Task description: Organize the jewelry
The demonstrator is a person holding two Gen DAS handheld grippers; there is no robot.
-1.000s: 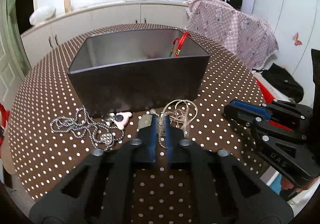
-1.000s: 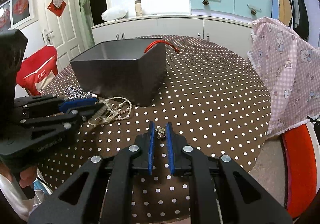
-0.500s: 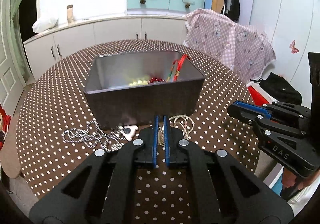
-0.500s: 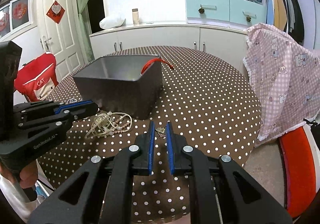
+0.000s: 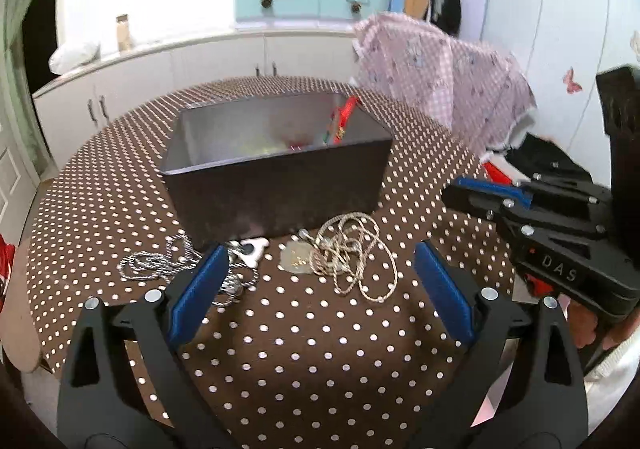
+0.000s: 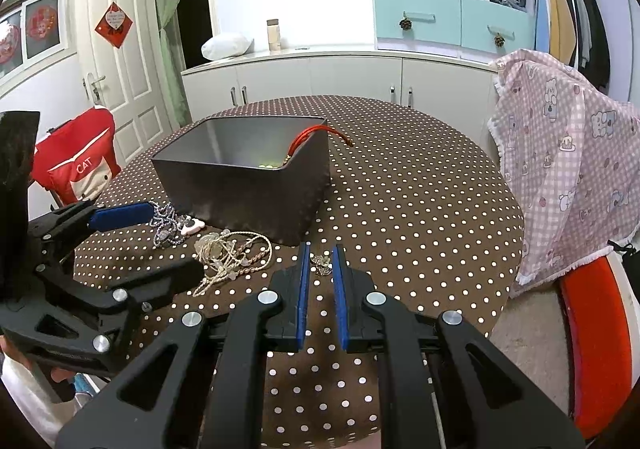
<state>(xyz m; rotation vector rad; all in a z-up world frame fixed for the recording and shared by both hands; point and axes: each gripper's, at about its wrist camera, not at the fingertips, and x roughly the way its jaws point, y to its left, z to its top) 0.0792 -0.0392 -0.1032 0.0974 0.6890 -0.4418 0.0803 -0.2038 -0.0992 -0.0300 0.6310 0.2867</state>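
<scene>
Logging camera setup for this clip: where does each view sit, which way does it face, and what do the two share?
Left wrist: on the left gripper, jaws opening, facing the beige cord necklace before the grey box; right gripper at right.
Right wrist: on the right gripper, facing a small silver trinket between its narrow jaws; left gripper at left.
Shared: box, necklace, dotted table.

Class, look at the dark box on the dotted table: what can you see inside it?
Inside the box: a red cord hanging over its far corner and some pale beads at the bottom. The near wall hides the rest.
</scene>
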